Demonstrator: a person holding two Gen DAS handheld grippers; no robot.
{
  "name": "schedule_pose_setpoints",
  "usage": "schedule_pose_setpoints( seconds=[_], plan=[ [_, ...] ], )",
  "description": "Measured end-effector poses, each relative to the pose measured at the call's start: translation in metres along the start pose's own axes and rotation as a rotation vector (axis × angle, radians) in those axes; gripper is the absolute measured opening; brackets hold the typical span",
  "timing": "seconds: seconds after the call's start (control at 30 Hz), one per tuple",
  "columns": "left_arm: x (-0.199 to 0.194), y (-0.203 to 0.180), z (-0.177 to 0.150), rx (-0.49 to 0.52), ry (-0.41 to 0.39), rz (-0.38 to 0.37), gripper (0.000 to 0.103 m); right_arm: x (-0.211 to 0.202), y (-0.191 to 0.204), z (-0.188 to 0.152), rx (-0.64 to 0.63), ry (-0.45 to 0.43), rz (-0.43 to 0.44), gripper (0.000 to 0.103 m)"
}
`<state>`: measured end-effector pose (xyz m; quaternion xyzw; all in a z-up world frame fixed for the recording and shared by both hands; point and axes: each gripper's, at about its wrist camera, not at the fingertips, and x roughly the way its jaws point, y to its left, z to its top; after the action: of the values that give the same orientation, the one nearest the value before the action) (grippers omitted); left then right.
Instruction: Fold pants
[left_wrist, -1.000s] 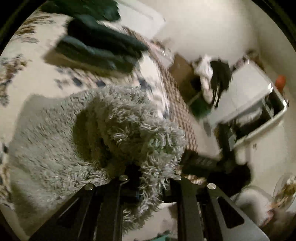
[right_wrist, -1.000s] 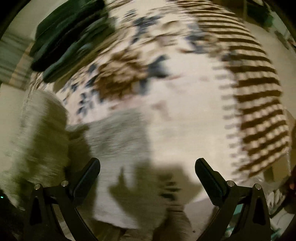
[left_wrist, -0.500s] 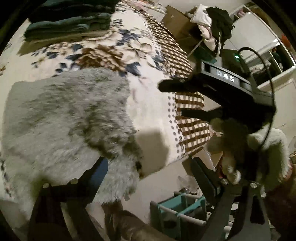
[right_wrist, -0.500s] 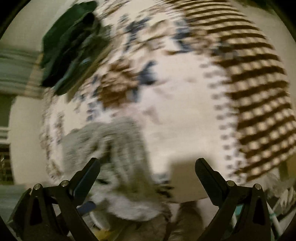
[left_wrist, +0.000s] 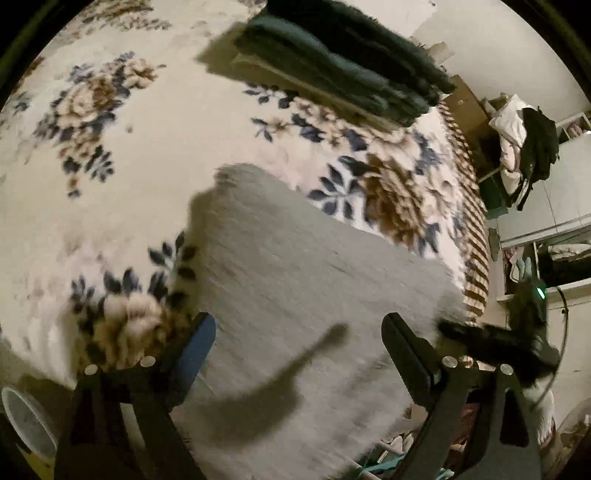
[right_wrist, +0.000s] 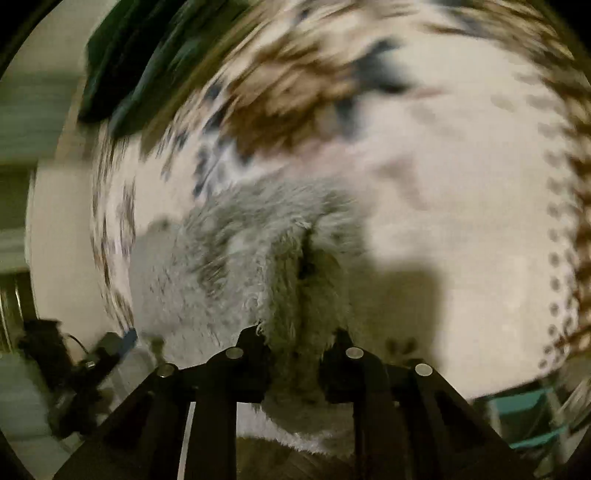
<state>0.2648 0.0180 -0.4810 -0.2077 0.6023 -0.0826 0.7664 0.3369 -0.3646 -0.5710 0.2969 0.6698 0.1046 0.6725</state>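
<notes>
Fluffy grey pants (left_wrist: 295, 280) lie spread on the flowered bedspread (left_wrist: 122, 122), reaching to the bed's near edge. My left gripper (left_wrist: 299, 347) is open and empty, its jaws wide apart just above the near part of the pants. My right gripper (right_wrist: 301, 347) is shut on a bunched edge of the grey pants (right_wrist: 258, 258) at the bed's near edge. It also shows at the right of the left wrist view (left_wrist: 495, 339). The right wrist view is blurred by motion.
A stack of folded dark green clothes (left_wrist: 343, 62) sits at the far side of the bed, also in the right wrist view (right_wrist: 147, 51). A checked bed border (left_wrist: 472, 229), a chair with clothes (left_wrist: 524, 140) and white furniture (left_wrist: 561, 206) stand to the right. A teal rack (right_wrist: 524, 417) is below the bed edge.
My left gripper let go of the pants and opened, then moved over the flat pants. My right gripper went from open to shut on the pants' edge.
</notes>
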Motion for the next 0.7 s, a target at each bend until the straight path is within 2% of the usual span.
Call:
schedule_pose_setpoints(
  seconds=[0.07,0.13,0.17,0.23,0.27,0.3,0.37,0.4,0.5,0.53,0.57,0.6,0.67,0.7],
  plan=[
    [0.014,0.007,0.012,-0.034,0.018,-0.028,0.092,-0.014,-0.022,0.002,0.055,-0.039,-0.047,0.020],
    [0.029,0.009,0.021,-0.039,0.030,-0.023,0.092,-0.017,-0.046,0.003,0.130,-0.009,-0.060,0.023],
    [0.032,0.012,0.023,-0.043,0.035,-0.023,0.092,-0.015,-0.052,0.003,0.143,0.014,-0.059,0.029],
    [0.037,0.013,0.025,-0.051,0.041,-0.027,0.092,-0.017,-0.061,-0.002,0.171,0.045,-0.041,0.068],
    [0.040,0.014,0.026,-0.059,0.047,-0.029,0.092,-0.020,-0.063,-0.006,0.179,0.047,-0.016,0.075],
    [0.042,0.015,0.026,-0.067,0.050,-0.037,0.092,-0.025,-0.065,-0.013,0.186,0.042,0.045,0.080],
    [0.046,0.014,0.027,-0.072,0.056,-0.040,0.092,-0.025,-0.067,-0.023,0.200,0.049,0.135,0.081],
    [0.049,0.014,0.027,-0.071,0.061,-0.038,0.092,-0.020,-0.070,-0.029,0.220,0.073,0.168,0.085],
    [0.052,0.014,0.027,-0.067,0.066,-0.030,0.092,0.011,-0.081,-0.043,0.271,0.160,0.198,0.085],
    [0.052,0.014,0.028,-0.066,0.066,-0.029,0.092,0.017,-0.083,-0.047,0.287,0.170,0.215,0.074],
    [0.052,0.014,0.029,-0.063,0.067,-0.028,0.092,0.022,-0.085,-0.053,0.313,0.159,0.241,0.052],
    [0.052,0.014,0.029,-0.059,0.068,-0.024,0.092,0.023,-0.086,-0.059,0.335,0.138,0.244,0.025],
    [0.051,0.013,0.030,-0.051,0.075,-0.028,0.092,0.017,-0.084,-0.072,0.351,0.146,0.179,0.011],
    [0.052,0.013,0.030,-0.049,0.079,-0.031,0.092,0.009,-0.083,-0.079,0.358,0.149,0.156,0.010]
  ],
)
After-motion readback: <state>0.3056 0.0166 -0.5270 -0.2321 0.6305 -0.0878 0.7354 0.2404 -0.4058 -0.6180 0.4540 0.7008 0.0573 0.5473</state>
